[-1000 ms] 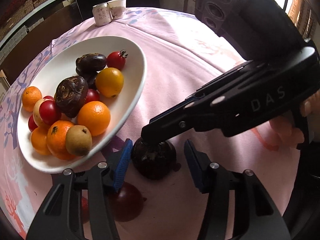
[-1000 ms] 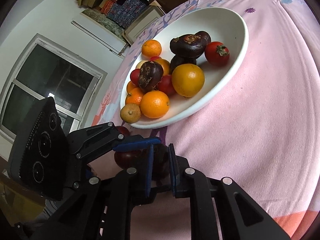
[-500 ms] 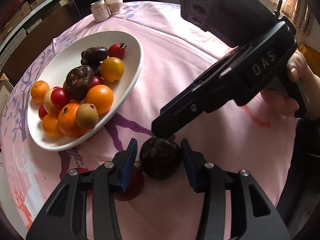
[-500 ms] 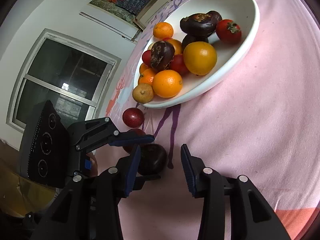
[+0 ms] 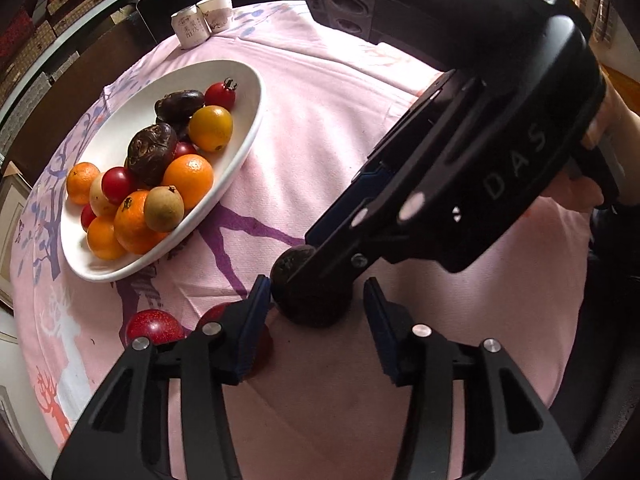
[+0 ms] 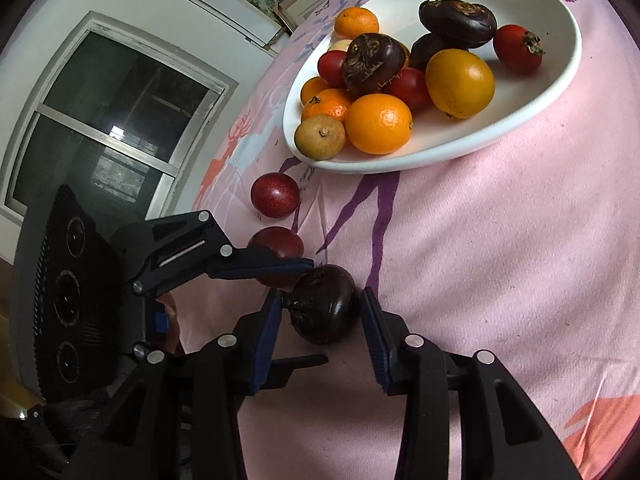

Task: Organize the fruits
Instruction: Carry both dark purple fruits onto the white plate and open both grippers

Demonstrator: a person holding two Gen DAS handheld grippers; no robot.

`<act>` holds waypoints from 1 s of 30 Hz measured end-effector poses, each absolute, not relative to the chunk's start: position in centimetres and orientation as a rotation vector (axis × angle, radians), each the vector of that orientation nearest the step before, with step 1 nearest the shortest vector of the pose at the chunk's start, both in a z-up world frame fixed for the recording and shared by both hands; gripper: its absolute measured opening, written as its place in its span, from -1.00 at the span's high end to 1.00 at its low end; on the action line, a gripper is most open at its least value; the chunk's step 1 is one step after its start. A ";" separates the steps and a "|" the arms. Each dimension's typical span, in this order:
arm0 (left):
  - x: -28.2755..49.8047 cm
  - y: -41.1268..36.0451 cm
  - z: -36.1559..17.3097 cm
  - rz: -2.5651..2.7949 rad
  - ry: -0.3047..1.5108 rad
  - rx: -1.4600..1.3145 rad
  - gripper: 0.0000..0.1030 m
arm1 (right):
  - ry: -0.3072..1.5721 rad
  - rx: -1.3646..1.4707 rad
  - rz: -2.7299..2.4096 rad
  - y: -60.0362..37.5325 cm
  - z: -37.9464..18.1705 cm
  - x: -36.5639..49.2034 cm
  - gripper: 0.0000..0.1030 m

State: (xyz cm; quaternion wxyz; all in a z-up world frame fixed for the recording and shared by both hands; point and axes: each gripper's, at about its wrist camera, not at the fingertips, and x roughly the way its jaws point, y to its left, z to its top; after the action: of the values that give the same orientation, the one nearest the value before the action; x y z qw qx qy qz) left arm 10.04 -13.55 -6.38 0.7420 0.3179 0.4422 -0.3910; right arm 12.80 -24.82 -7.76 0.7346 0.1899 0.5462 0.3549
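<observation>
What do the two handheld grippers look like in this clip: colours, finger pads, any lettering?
Both are matte black plastic. The left gripper and right gripper have angular black fingers with round silver bolt heads and ribbed blue pads. The right one's body bears pale "DAS" lettering and white oval marks; the left one's casing shows three round recesses and a ridged edge.

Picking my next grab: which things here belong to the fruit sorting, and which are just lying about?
Job: dark fruit between right gripper jaws; left gripper; two red fruits; white bowl of fruit.
Lying about: two cups; pink tablecloth.
</observation>
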 end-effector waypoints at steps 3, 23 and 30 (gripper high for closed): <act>9.5 -13.3 -6.2 -0.889 0.999 0.715 0.09 | 1.206 0.348 0.793 -23.8 -7.5 11.9 0.27; 7.2 -12.5 -6.6 -0.857 0.969 0.532 0.01 | 1.135 0.197 0.791 -24.3 -7.0 8.7 0.28; 6.7 -12.3 -6.9 -0.870 0.981 0.430 0.16 | 1.115 0.281 0.812 -26.0 -7.6 7.2 0.29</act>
State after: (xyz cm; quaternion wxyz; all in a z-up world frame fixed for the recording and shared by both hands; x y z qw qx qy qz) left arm 6.69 -12.33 -6.90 0.7713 0.1986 0.4523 -0.4015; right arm 7.21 -26.04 -7.63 0.7625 0.1290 0.5125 0.3733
